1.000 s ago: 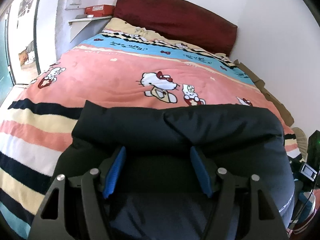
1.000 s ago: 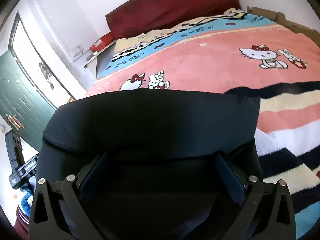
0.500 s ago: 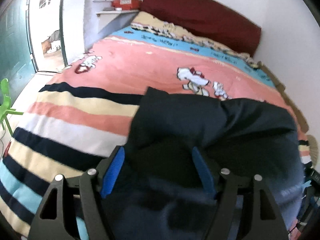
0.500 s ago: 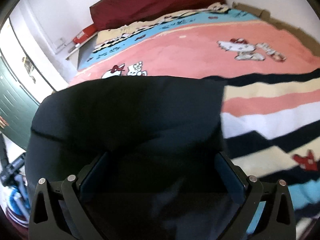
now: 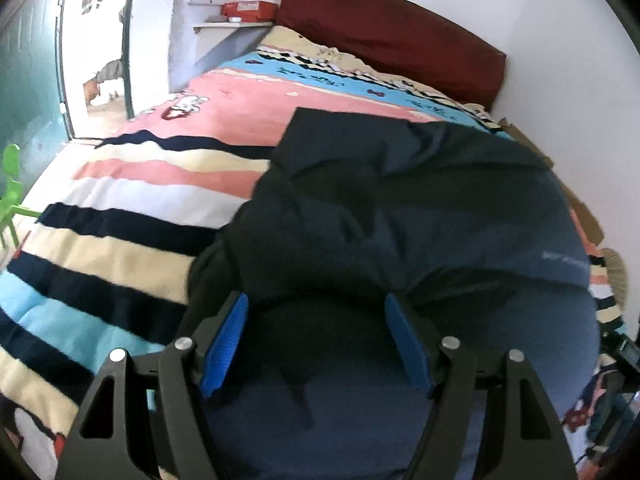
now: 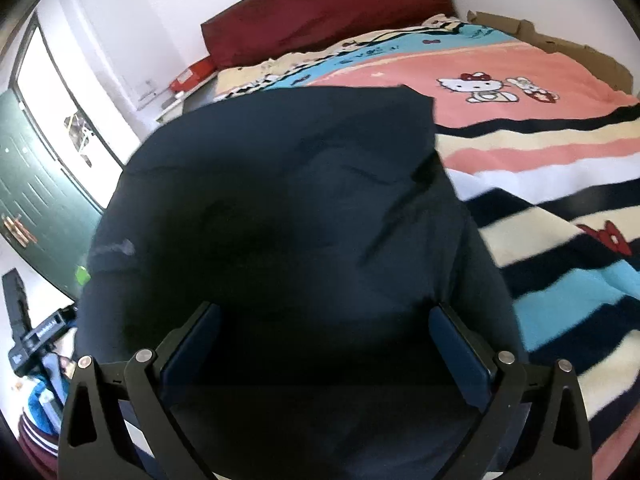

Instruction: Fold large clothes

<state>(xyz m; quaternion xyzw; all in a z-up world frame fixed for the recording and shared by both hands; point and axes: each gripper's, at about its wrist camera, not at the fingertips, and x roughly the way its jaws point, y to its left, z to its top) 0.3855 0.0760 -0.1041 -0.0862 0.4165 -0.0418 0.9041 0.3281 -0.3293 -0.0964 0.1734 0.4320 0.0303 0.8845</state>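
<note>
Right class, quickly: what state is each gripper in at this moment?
Left gripper: open, jaws wide, dark jacket lying between them, not pinched.
Right gripper: open, same jacket between its jaws.

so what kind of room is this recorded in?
A bedroom, most likely in a home: a bed with a cartoon-cat striped blanket, a dark red headboard against the wall, and a dark jacket lying on the bed.

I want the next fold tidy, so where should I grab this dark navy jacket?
Grip the dark navy jacket at its far folded corner, coming in from the striped blanket side; that edge lies flat, thin and exposed, unlike the puffy middle.
</note>
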